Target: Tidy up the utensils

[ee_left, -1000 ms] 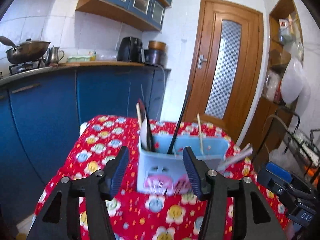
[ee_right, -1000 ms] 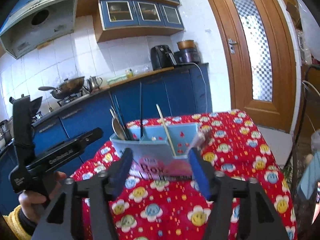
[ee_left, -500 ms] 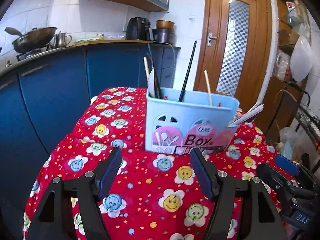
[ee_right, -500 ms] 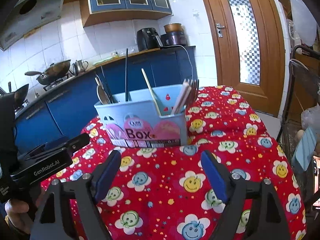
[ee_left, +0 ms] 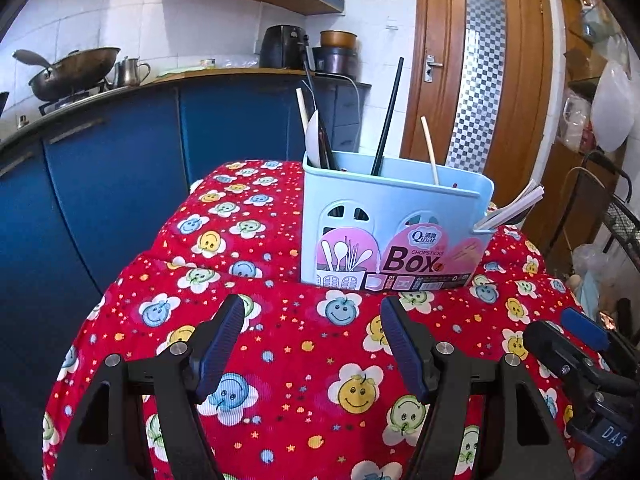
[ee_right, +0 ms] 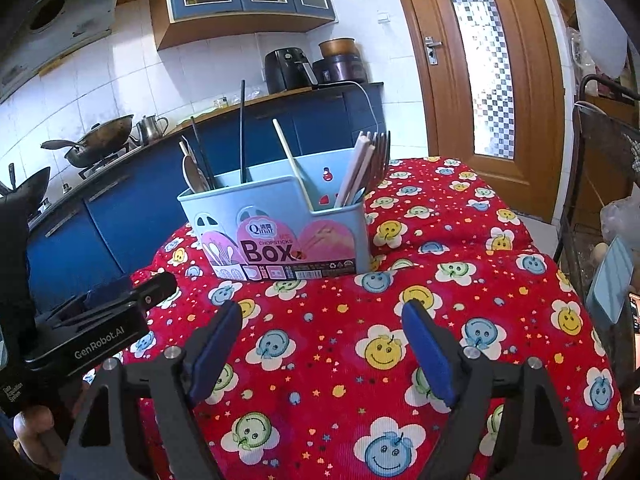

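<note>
Light-blue utensil box [ee_left: 394, 216] stands at twelve o'clock on the red-clothed bench [ee_left: 280, 344]; left gripper [ee_left: 312, 322] and right gripper [ee_right: 322, 326] fingers spread wide, empty

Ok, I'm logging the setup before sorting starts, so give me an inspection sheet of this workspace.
Surface: table under a red smiley-flower cloth, rumpled near the box.
Job's things: light blue chopsticks box upright; spoon, black chopstick, pale chopstick and a bundle of chopsticks stand in it.
Clutter: nothing seen on the cloth.
Grippers: left gripper and right gripper open, empty, short of the box.
Cables: white cord hangs down the blue cabinets.
Surroundings: wok, kettle, air fryer, wooden door.
</note>
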{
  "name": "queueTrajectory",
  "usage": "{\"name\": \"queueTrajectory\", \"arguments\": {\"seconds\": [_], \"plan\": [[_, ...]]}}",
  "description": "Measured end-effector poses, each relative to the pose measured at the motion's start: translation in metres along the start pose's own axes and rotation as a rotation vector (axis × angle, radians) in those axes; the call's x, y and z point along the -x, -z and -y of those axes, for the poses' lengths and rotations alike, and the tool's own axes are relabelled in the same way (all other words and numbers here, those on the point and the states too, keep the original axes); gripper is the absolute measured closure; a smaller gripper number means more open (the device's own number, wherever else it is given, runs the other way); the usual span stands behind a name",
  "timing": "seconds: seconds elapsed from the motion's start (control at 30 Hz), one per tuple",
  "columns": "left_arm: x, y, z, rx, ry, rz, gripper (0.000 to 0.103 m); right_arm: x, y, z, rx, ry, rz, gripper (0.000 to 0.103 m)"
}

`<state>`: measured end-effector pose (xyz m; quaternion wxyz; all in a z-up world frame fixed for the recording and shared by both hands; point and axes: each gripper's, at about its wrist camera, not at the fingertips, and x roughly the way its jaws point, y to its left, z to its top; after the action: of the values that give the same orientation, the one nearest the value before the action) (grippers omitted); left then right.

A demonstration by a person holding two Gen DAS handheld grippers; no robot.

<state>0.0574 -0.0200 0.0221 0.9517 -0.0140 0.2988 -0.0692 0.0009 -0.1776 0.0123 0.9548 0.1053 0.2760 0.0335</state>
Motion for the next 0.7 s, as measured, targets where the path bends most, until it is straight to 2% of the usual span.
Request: {"name": "queueTrajectory", "arguments": {"seconds": [0.7], "plan": [[0.0029, -0.0012, -0.0003, 0.004, 0.005, 0.010, 0.031, -0.0008, 0.0006, -0.0021, -0.002, -0.006, -0.003, 0.019]]}}
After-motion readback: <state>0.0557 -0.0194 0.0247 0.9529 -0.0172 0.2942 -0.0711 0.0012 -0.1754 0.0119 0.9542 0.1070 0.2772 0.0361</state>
